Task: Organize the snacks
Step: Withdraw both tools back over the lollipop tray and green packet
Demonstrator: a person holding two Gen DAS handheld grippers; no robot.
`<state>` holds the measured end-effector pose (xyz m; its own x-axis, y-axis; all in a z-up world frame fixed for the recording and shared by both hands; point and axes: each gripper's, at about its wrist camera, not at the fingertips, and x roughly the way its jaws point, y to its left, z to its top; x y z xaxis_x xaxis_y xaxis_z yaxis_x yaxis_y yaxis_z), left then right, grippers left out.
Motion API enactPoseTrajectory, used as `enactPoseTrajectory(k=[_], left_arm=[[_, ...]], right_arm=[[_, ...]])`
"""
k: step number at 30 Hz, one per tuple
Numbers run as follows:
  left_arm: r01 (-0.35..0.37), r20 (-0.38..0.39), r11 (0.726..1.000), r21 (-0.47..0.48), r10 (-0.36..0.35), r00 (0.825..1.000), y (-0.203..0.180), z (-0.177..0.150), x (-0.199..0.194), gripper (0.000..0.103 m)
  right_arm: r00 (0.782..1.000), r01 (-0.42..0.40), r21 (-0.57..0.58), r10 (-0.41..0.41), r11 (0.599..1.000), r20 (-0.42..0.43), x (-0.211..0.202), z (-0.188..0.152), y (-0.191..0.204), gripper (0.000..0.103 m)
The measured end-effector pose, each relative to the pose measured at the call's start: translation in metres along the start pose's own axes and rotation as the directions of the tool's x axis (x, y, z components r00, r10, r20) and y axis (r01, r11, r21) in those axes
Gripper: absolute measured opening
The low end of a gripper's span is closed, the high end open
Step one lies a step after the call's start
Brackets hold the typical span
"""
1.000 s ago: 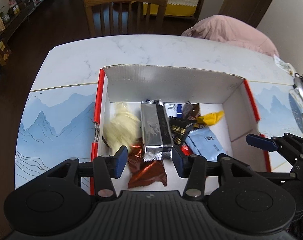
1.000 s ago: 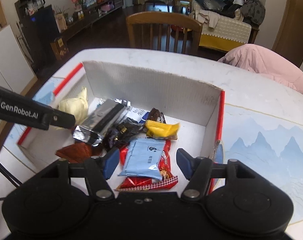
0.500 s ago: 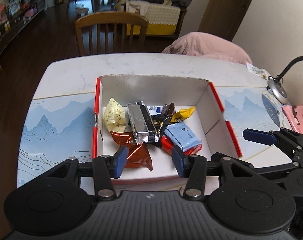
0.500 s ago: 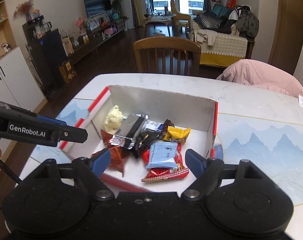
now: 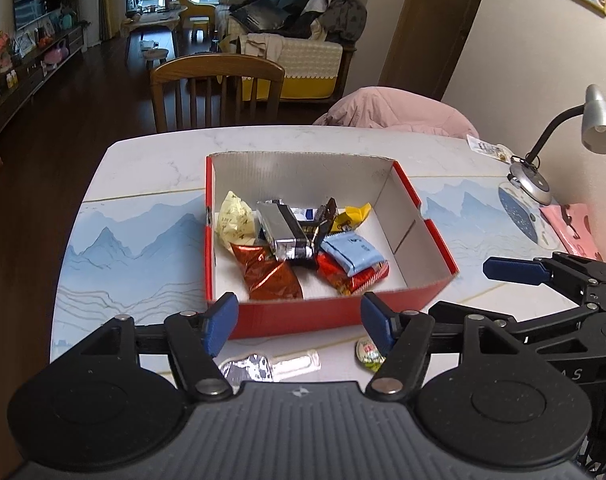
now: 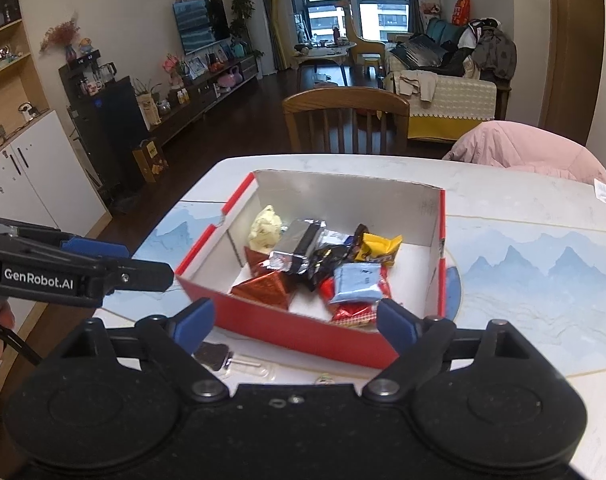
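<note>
A red cardboard box sits mid-table and holds several snacks: a silver bar, a light blue pack, a copper foil pack, a pale yellow pouch, a yellow pack. My left gripper is open and empty, above the table just before the box's near wall. My right gripper is open and empty, before the near wall. On the table near me lie a silver-and-clear wrapper and a small round candy.
A wooden chair stands at the far side, with a pink jacket to its right. A desk lamp and a pink item sit at the right edge. A blue mountain-print mat covers the table.
Both grippers have pulled back and up from inside the box to its near side. The silver-and-clear wrapper and the round candy have come into view. The snacks in the box have not moved.
</note>
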<state>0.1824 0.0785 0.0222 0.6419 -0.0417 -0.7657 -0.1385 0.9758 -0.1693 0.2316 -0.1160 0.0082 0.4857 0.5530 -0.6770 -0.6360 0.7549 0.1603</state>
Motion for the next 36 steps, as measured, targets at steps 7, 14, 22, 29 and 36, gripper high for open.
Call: enactPoseTrajectory(k=[7, 14, 22, 29, 36], left_arm=[[0.010, 0.011, 1.000, -0.018, -0.010, 1.000, 0.011, -0.027, -0.013, 0.075], [0.029, -0.012, 0.997, -0.068, -0.030, 0.999, 0.026, -0.053, -0.009, 0.081], [-0.004, -0.061, 0.993, -0.118, -0.003, 0.998, 0.043, -0.081, 0.010, 0.081], [-0.051, -0.115, 0.988, -0.147, 0.035, 0.993, 0.049, -0.090, 0.033, 0.081], [-0.091, -0.148, 0.982, -0.165, 0.067, 0.987, 0.052, -0.097, 0.046, 0.081]], right_arm=[[1.000, -0.016, -0.008, 0.017, 1.000, 0.022, -0.010, -0.020, 0.013, 0.102], [1.000, -0.018, -0.010, 0.018, 1.000, 0.004, -0.006, -0.045, 0.017, 0.103], [0.998, -0.011, -0.007, 0.010, 1.000, -0.060, 0.018, -0.076, 0.009, 0.103], [0.991, 0.015, -0.010, -0.016, 1.000, -0.133, 0.062, -0.087, -0.007, 0.099], [0.981, 0.025, 0.011, -0.023, 1.000, -0.192, 0.106, -0.090, -0.024, 0.086]])
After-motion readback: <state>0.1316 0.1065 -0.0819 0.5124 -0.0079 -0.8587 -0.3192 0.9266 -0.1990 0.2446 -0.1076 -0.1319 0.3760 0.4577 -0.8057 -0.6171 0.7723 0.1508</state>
